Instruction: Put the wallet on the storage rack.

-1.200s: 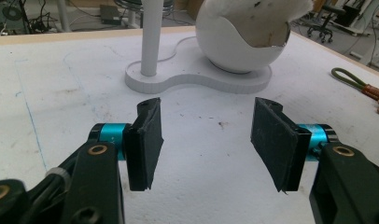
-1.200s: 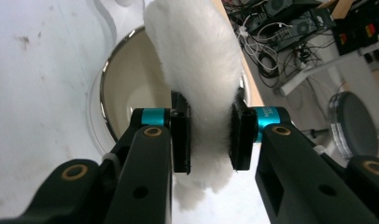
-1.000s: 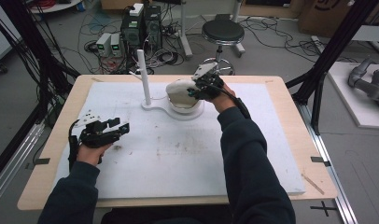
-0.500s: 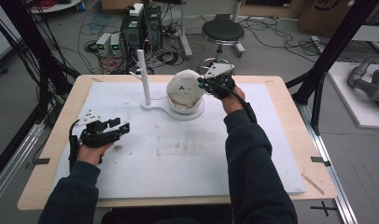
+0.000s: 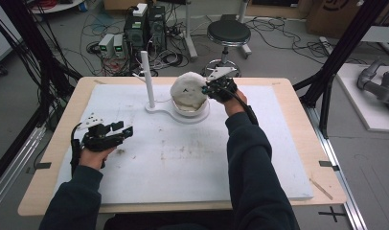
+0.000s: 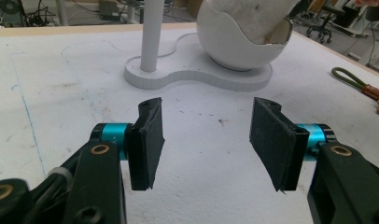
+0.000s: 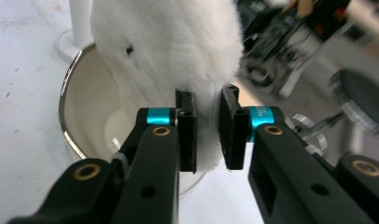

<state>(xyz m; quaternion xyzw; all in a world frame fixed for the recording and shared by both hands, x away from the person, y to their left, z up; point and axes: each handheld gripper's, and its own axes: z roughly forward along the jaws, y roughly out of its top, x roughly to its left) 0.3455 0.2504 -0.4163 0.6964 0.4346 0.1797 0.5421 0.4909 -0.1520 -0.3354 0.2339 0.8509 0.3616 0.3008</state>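
**Right gripper pinches plush at bowl**

Nearest, at the table's left: left hand [image 5: 94, 152] resting low on the white mat [image 5: 183, 163], forearm in a dark sleeve coming up from the bottom edge. Left gripper [image 5: 117, 135] lying level just over the mat, pointed toward the stand. Jaws spread wide in the left gripper view, bare mat between the pads [image 6: 148, 140], nothing held.

Farther in, right of centre: right arm stretched long across the mat, elbow near the front edge, wrist bent in toward the bowl. Right gripper [image 5: 212, 89] set against the right side of the plush [image 5: 188, 88], grey plate on top, cable trailing back along the sleeve. Jaws just eased apart slightly after a squeeze, yet narrow all the same, pads pressed into a fold of white fur [image 7: 206, 135] in the right gripper view. Plush sitting in the bowl [image 7: 78, 140], bulging above its rim, a small dark mark on the fur.

Beyond: bowl on a white base [image 5: 176, 115], with an upright white post [image 5: 147, 79] just left of it. Past the table edge, a stool [image 5: 228, 33] on the floor.
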